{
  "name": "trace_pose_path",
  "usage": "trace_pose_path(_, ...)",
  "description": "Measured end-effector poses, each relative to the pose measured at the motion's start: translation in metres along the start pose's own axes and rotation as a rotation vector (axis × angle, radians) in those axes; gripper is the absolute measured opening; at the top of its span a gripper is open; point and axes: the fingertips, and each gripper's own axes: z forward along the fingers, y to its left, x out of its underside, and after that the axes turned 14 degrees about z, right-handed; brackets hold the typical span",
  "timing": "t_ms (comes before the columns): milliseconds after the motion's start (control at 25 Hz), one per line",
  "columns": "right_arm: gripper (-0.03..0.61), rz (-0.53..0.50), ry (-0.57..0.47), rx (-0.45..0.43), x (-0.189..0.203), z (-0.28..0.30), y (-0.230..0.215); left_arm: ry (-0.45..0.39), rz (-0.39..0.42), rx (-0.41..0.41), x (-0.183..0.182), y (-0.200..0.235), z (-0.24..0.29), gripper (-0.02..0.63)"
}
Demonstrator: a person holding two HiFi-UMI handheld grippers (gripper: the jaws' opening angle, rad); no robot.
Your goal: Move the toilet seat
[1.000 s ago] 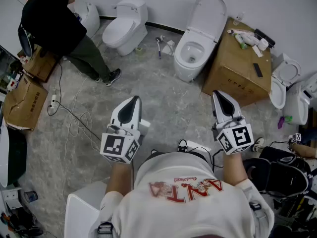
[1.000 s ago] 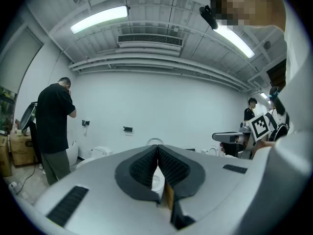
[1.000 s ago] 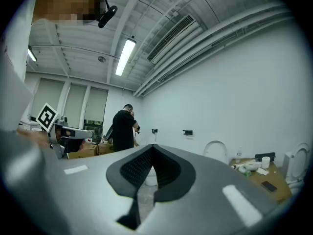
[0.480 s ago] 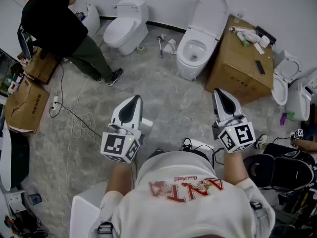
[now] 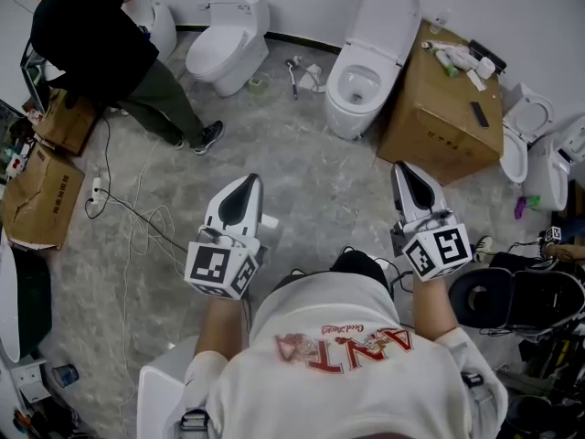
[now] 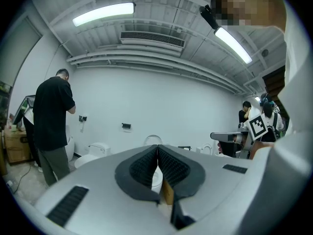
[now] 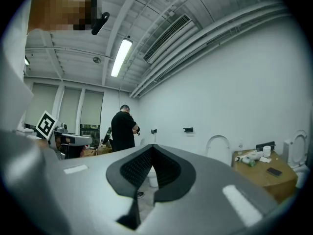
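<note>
Nearest, the left tongs [image 5: 245,183] and right tongs [image 5: 402,172] are held out level over the grey floor [image 5: 311,190], side by side and well apart. Both are clenched on nothing: in the left gripper view [image 6: 157,152] and in the right gripper view [image 7: 151,151] the dark pads meet with only the room beyond them. A cable [image 5: 137,213] trails on the floor to the left of the left tongs. Farther ahead, between the two tongs and closer to the right one's line, stands the open toilet [image 5: 340,117]. Its bowl runs lengthwise away from the tongs toward the wall, with the front pointing back at them. The toilet seat [image 5: 388,21] is raised at the bowl's far end, standing on end against the wall; ring and lid cannot be told apart. Just right of the toilet, ahead of the right tongs, sits a cardboard box [image 5: 430,122]. Far ahead of the left tongs are a closed toilet [image 5: 219,48] and a person in black [image 5: 87,35]. Compared with a second ago, the tongs keep the same clenched pose, while the person in black sits closer to the view's upper left corner.
</note>
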Motion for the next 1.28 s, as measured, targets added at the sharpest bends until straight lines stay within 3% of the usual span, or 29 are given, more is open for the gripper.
trace_pose_path(280,0.002,0.001,0.049,0.021,0.017,0.018,-0.002,0.019,-0.036,0.027,0.021,0.012,0.01,0.009)
trace_pose_path(640,0.002,0.023,0.062,-0.024,0.016,0.092,-0.034,0.036,-0.01,0.011,0.021,0.048,0.069,0.009)
trace_pose_path(1280,0.002,0.09,0.083,-0.047,-0.011,0.184,-0.179,0.064,0.003,-0.004,0.008,0.052,0.238,0.009)
